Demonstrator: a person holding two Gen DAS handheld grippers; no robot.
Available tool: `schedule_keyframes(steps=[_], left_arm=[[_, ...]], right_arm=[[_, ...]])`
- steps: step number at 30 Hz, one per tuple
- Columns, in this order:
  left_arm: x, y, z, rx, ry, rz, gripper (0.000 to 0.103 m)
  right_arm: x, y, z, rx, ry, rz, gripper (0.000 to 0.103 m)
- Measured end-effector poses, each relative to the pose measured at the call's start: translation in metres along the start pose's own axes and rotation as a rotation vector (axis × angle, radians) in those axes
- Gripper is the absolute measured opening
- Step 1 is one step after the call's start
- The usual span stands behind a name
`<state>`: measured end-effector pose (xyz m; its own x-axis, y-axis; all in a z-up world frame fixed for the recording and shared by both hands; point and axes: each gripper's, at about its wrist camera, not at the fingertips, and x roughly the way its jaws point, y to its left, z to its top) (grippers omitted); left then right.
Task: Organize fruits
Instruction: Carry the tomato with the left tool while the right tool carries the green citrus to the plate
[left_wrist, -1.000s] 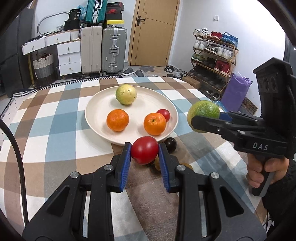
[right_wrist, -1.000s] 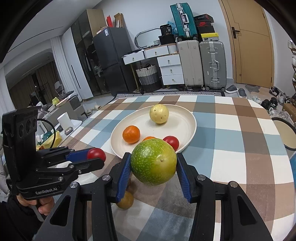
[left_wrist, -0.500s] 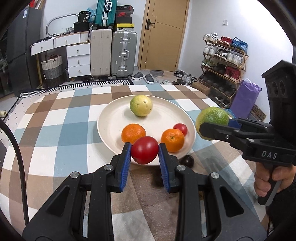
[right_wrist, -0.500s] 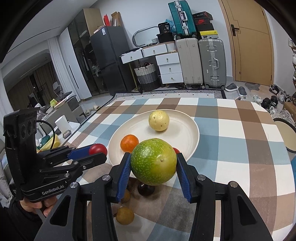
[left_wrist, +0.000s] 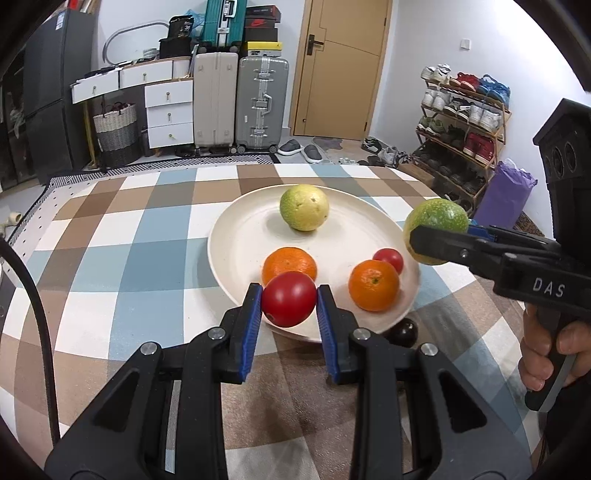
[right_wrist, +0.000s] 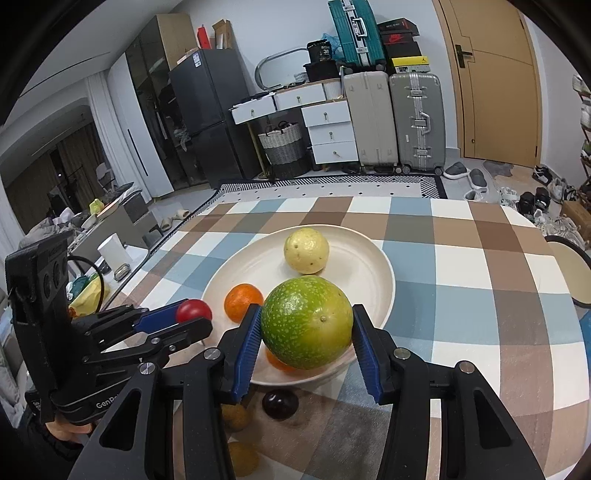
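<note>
While the left wrist view shows the small tomato (left_wrist: 388, 259) behind an orange (left_wrist: 373, 284) on the cream plate (left_wrist: 236, 236), the right wrist view hides it but reveals two brown fruits (right_wrist: 233, 416) and a dark plum (right_wrist: 280, 404) on the checked surface (right_wrist: 480, 295). Both hands tilt downward over the plate's near rim: the left gripper (left_wrist: 289, 300) pinches a red tomato (left_wrist: 288, 298) in its jaws, the right gripper (right_wrist: 306, 326) clamps a green fruit (right_wrist: 306, 323).

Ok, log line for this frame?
left claw: grips red tomato | right claw: grips green fruit | both over plate
</note>
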<state>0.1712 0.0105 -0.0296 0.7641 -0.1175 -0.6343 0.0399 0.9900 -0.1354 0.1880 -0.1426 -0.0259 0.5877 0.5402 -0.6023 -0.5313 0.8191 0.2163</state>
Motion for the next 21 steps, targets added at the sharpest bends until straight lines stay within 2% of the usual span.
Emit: schedule_keyframes(steps=[6,21], left_arm=[[0.007,0.004,0.002,-0.01,0.005,0.002,0.027],[0.034,-0.002,0.012,0.008,0.066,-0.032,0.027]], right_arm=[[0.013,-0.015,0.004,0.044,0.015,-0.036,0.049],[0.039,-0.03,0.018,0.071,0.052,-0.044,0.049]])
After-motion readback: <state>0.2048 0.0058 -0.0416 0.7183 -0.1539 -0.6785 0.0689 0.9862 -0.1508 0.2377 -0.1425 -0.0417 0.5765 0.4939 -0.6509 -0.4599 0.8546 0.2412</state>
